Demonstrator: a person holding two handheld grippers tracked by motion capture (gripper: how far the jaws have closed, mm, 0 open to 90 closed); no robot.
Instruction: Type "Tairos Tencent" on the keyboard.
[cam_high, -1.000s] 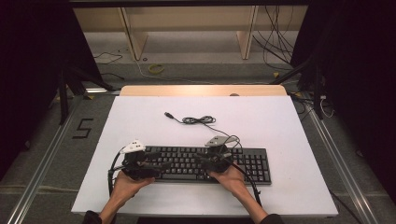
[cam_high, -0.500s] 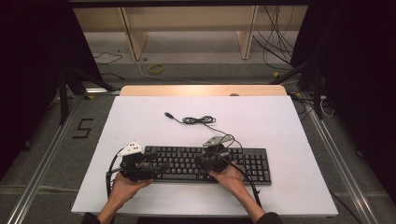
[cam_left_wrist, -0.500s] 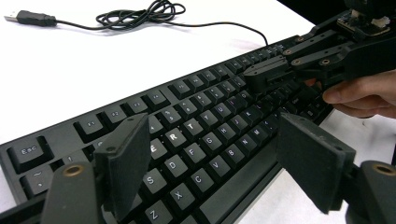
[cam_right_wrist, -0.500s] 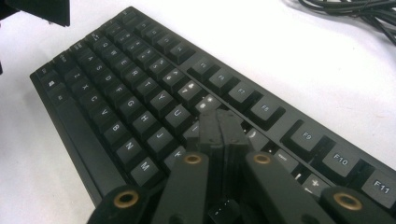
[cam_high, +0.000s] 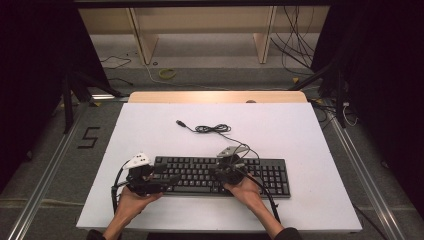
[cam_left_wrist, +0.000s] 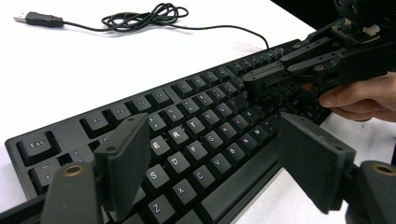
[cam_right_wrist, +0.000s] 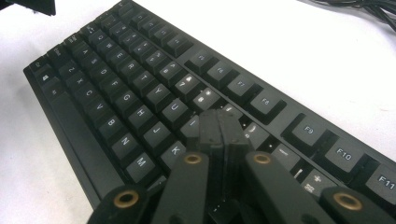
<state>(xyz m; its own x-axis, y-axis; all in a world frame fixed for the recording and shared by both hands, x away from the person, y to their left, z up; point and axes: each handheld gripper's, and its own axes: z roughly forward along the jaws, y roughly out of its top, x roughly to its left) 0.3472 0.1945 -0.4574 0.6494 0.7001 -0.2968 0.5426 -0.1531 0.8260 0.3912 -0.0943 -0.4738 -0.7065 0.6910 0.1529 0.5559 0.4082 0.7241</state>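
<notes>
The keyboard (cam_high: 220, 175) lies flat near the table's (cam_high: 300, 135) front edge: stiff, light, best gripped by its edges. Right claw (cam_right_wrist: 220, 122) clenched over its keys; left claw (cam_left_wrist: 212, 163) released.

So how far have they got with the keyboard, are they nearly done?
Done: the black keyboard lies flat on the white table, its black cable unplugged. In hand: the right gripper, jaws just closed together with nothing between them, points down at the keys near I and K like a finger. The left gripper hangs open over the letter keys. How much is left I cannot tell.
</notes>
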